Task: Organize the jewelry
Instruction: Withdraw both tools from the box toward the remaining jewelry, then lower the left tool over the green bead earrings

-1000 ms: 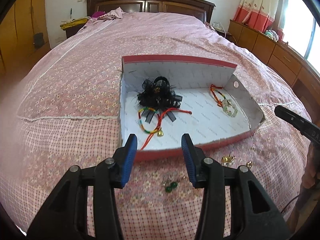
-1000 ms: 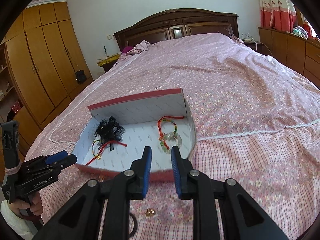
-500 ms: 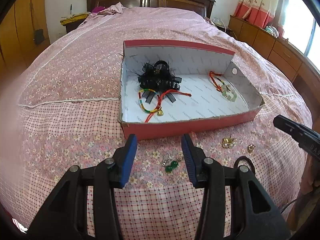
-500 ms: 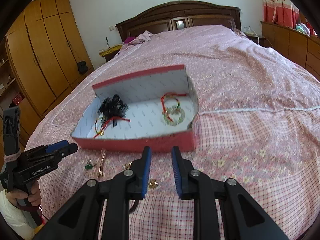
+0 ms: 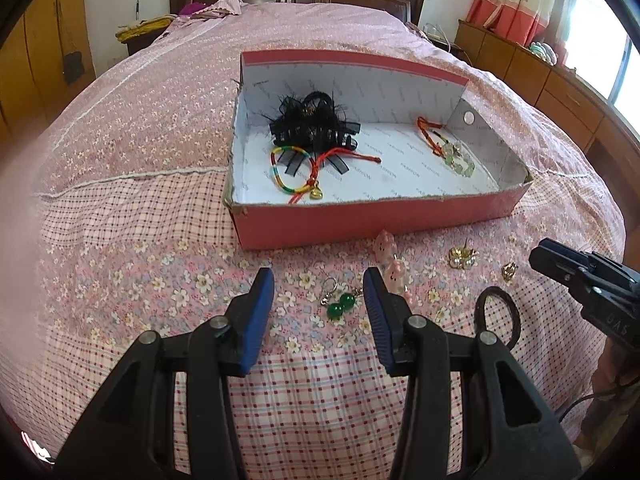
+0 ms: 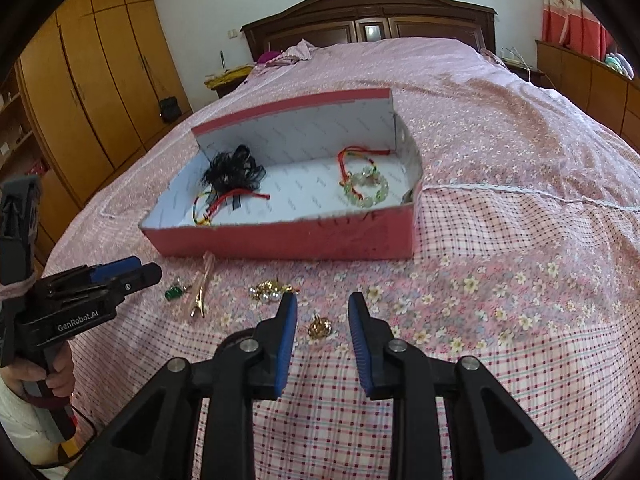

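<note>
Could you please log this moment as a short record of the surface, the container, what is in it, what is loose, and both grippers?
surface: pink floral bedspread
container: open red cardboard box
in box: black feathery hair clip; multicoloured cord bracelet; pale green bead bracelet
loose in front of box: green bead earrings; pink hair clip; pearl and gold earrings; small gold earring; black hair tie
left gripper: open, empty
right gripper: opening, gold earring lying between the jaws, untouched

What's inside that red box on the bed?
Inside the red box: a black feathery hair clip, a multicoloured cord bracelet, a pale green bead bracelet. Anything under the clip is hidden.
</note>
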{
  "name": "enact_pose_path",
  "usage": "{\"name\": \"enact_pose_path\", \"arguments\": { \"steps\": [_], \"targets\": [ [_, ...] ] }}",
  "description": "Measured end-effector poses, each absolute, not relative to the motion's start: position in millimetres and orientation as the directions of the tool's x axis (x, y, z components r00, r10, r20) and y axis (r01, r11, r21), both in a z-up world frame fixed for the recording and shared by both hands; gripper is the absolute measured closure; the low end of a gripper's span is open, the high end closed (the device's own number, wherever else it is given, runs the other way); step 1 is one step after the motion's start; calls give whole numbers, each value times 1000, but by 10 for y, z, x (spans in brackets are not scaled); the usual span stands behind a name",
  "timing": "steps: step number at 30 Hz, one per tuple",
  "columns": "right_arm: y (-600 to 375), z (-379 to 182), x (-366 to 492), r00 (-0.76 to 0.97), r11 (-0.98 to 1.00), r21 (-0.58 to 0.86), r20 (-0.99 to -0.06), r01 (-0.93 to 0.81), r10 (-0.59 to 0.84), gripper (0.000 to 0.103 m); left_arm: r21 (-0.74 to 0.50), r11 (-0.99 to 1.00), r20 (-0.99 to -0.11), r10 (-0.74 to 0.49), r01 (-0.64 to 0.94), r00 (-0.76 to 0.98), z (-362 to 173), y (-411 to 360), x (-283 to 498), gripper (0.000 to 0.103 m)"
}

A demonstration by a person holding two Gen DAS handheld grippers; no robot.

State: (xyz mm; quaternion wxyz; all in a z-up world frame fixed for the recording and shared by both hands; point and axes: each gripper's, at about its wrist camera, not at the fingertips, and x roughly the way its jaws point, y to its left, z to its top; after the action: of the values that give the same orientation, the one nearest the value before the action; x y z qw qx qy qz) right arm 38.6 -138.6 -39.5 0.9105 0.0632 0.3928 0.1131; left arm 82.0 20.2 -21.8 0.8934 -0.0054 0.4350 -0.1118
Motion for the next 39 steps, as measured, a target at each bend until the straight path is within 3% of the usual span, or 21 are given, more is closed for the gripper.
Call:
{"name": "enact_pose_path", "arguments": {
  "steps": [22, 28, 30, 35, 39],
  "targets": [
    [-1378, -684, 492, 617, 968, 203, -747, -147, 250, 74, -69, 967, -798, -201, 245, 568, -491, 72, 816, 68],
    [-1370, -713, 510, 614, 967, 206, -747, -149, 254, 74, -52, 960, -799, -205, 275, 566, -542, 49, 814, 87],
    [-1370, -720, 517, 614, 967, 206, -748, -149, 254, 74, -55, 957, -799, -213, 284, 563, -548, 45, 808, 98],
    [-1365, -722, 511, 616, 967, 201, -746, -155, 254, 75, -65, 953, -797, -228, 296, 559, -518, 65, 774, 102],
    [-1354, -722, 499, 614, 965, 204, -745, -164, 261, 88, -71, 949, -794, -239, 306, 559, -477, 62, 710, 102]
  ]
}}
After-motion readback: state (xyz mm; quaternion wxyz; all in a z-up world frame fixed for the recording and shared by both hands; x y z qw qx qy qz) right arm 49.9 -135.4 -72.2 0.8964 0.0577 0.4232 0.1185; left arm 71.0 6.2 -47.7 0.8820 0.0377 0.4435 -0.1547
